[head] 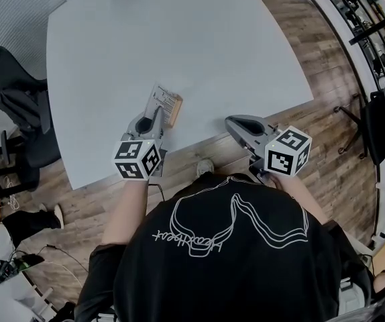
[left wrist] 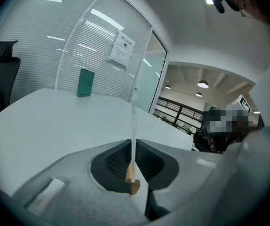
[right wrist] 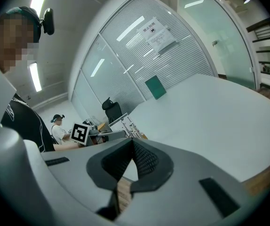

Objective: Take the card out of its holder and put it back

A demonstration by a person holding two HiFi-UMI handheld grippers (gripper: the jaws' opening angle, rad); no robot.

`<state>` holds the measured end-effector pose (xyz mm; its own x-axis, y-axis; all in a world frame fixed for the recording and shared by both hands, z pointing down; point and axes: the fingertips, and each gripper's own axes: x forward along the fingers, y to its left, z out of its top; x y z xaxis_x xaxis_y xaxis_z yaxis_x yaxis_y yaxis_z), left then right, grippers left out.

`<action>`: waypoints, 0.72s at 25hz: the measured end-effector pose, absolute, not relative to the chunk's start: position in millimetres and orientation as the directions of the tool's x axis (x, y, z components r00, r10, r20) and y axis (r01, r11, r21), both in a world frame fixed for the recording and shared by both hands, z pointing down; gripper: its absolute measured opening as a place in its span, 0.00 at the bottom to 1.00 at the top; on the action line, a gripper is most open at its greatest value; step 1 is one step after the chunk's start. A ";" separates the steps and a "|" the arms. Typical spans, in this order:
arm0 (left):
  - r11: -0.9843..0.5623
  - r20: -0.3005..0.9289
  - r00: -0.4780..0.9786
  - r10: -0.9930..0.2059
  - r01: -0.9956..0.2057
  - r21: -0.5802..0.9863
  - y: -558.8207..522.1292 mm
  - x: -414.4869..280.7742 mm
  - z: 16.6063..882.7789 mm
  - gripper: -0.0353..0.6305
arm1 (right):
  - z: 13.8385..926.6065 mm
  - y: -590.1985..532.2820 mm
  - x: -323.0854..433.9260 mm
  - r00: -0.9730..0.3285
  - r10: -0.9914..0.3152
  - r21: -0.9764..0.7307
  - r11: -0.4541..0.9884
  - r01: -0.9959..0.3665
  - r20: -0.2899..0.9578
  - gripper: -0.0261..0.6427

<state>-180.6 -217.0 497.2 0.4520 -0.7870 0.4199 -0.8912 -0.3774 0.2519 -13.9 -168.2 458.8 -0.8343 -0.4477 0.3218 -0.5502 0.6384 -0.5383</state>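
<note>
White table [head: 179, 39] is bare under your work, so anything you drop lands flat on it and a thin card lying flat is hard to get jaws under. Right gripper [head: 233, 122]: jaws pressed together, nothing between them, hanging at the table's near edge well apart from the work. You must spread them before closing in, or they will bump the piece instead of taking it. Left gripper [head: 153, 118]: jaws pinched on the card [head: 162, 100], seen edge-on in the left gripper view running straight out between the pads, over the table near its front edge. I cannot tell whether its far end touches the surface. The whole piece hangs from this one pinch on a thin sheet, so a sideways pull from the right could make it pivot or bow. The wooden holder [left wrist: 132, 183] sits right at the throat of the left jaws, small and close in. There is likely little of it left exposed to grab. Pull off the slot's line and the card may jam, crease, or drag out of your left pinch with the holder. Loosen the left too soon and both fall.
</note>
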 end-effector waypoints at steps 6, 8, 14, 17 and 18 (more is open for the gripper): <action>-0.375 0.459 0.450 -0.767 -0.893 0.249 -214.6 -178.2 515.3 0.09 | 460.3 -168.6 -13.9 -0.833 -0.448 -0.538 0.636 -0.553 0.326 0.05; -0.376 0.462 0.450 -0.764 -0.893 0.247 -217.2 -179.8 518.7 0.09 | 461.7 -171.4 -15.9 -0.831 -0.449 -0.538 0.634 -0.555 0.327 0.05; -0.377 0.454 0.453 -0.767 -0.891 0.252 -219.9 -182.6 519.4 0.09 | 462.4 -173.1 -19.4 -0.835 -0.442 -0.540 0.637 -0.550 0.328 0.05; -0.371 0.450 0.455 -0.769 -0.890 0.265 -217.4 -179.8 517.9 0.10 | 460.7 -169.9 -17.3 -0.840 -0.434 -0.538 0.645 -0.542 0.326 0.05; -0.366 0.449 0.453 -0.770 -0.890 0.271 -216.3 -179.5 517.4 0.13 | 459.9 -168.5 -16.8 -0.843 -0.430 -0.537 0.650 -0.537 0.323 0.05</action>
